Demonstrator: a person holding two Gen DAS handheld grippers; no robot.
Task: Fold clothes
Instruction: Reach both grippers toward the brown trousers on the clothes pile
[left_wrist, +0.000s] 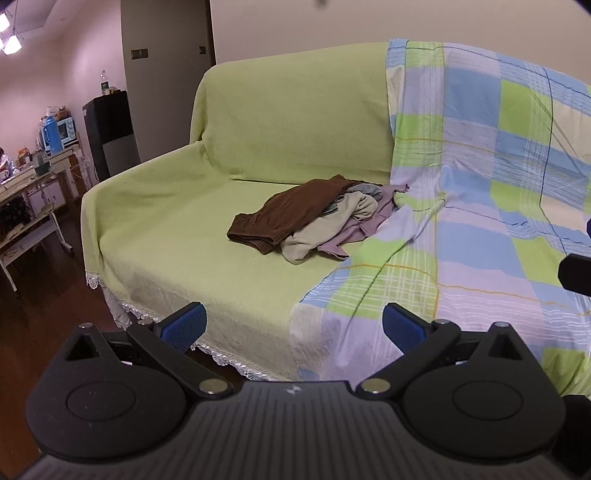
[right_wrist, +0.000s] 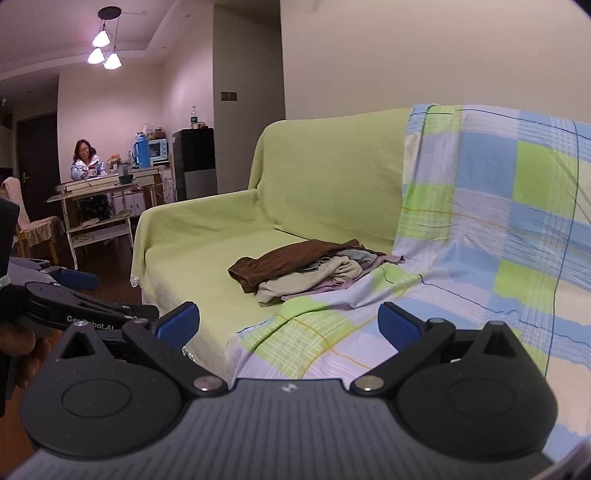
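The left gripper (left_wrist: 291, 326) is spread wide, its two blue-padded fingers (left_wrist: 183, 326) far apart with nothing between them. It is held off the front edge of the sofa (left_wrist: 295, 122), well apart from the clothing. The right gripper (right_wrist: 288, 325) is likewise spread wide and empty, its blue pads (right_wrist: 399, 325) clear of any fabric. In the right wrist view the left gripper appears at the left edge, just beside the right one, with a hand (right_wrist: 22, 347) partly visible under it.

The clothes pile (left_wrist: 317, 218) lies on the sofa seat, near the middle, toward the backrest. A brown garment (left_wrist: 288, 216) lies on top and to the left, with an elastic waistband toward the front. A beige garment (left_wrist: 325, 229) lies crumpled beside and partly under it. A mauve garment (left_wrist: 364, 225) sits at the right of the pile, touching the checked sheet (left_wrist: 491, 192). A grey item (left_wrist: 365, 190) shows at the back of the pile. None of the garments is folded.

A light green cover (left_wrist: 184, 236) with a lace hem drapes the left part of the sofa; the blue, green and lilac checked sheet drapes the right part.

In the background, a seated person (right_wrist: 86, 162) is at a cluttered table (right_wrist: 103, 188), near a dark refrigerator (right_wrist: 194, 162).
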